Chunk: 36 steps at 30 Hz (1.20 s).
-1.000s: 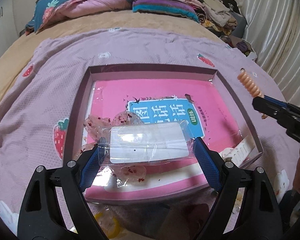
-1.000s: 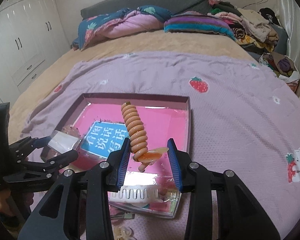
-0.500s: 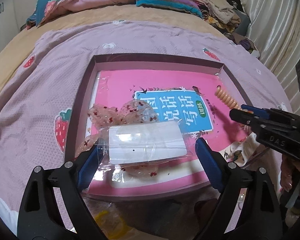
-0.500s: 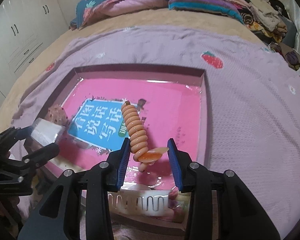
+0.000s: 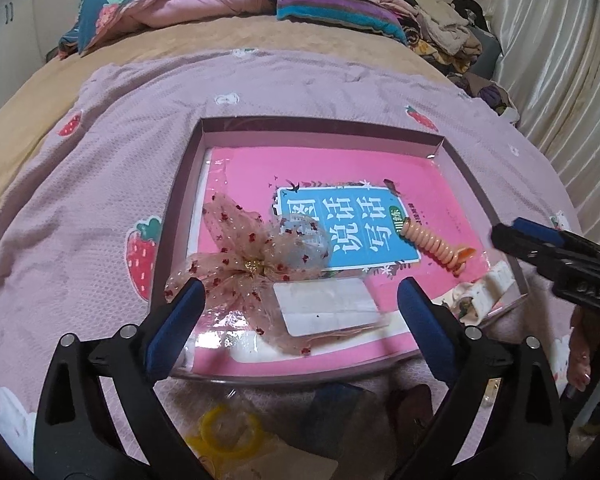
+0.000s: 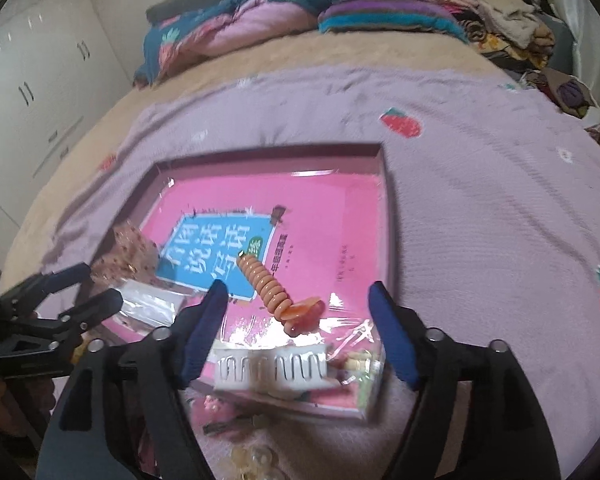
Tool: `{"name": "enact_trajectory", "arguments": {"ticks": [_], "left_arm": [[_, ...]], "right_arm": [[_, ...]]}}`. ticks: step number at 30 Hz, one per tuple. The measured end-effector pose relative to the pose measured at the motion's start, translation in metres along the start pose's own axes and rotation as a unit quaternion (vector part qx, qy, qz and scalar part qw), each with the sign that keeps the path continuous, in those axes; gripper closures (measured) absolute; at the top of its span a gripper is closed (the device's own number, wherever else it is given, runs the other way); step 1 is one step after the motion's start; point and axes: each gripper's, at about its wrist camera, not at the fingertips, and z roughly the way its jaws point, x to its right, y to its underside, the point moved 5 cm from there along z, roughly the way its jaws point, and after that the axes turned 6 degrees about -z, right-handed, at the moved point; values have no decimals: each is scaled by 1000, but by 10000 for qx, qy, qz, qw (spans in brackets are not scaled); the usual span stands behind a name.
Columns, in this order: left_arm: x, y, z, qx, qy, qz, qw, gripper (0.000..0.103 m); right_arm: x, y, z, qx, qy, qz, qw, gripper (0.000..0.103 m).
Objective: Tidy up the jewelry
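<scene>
A shallow box (image 5: pixel 320 130) with a pink book inside lies on the purple blanket. My left gripper (image 5: pixel 300 308) is open; just ahead of it a packaged sheer red-dotted bow (image 5: pixel 252 260) with a white card (image 5: pixel 324 306) lies in the box. My right gripper (image 6: pixel 300 320) is open over the box's near edge (image 6: pixel 384 208). An orange spiral hair tie (image 6: pixel 268 286) lies loose on the book between its fingers, also seen in the left wrist view (image 5: pixel 436 248). A white comb clip (image 6: pixel 270 368) lies at the box's near corner.
Yellow rings (image 5: pixel 228 434) and small packets lie on the blanket in front of the box. Folded quilts (image 5: pixel 188 4) and a clothes pile (image 5: pixel 440 28) sit at the far end of the bed. Curtains (image 5: pixel 560 60) hang on the right.
Both grippers opened. The left let the packaged bow drop into the box; the right let go of the orange spiral hair tie, which now lies on the book.
</scene>
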Motion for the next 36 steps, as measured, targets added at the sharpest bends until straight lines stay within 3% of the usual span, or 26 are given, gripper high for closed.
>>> {"name": "enact_trajectory", "arguments": {"ticks": [6, 19, 36], "left_arm": [[3, -1, -24, 148, 20, -65, 9999, 10], [2, -9, -93, 711, 75, -292, 9970, 10], [-2, 1, -158, 1245, 179, -436, 9911, 10]], "right_arm": [[7, 0, -44, 407, -16, 186, 9990, 17], [-6, 1, -126, 1160, 1, 63, 9932, 16], [-32, 12, -187, 1668, -20, -197, 9858, 16]]}}
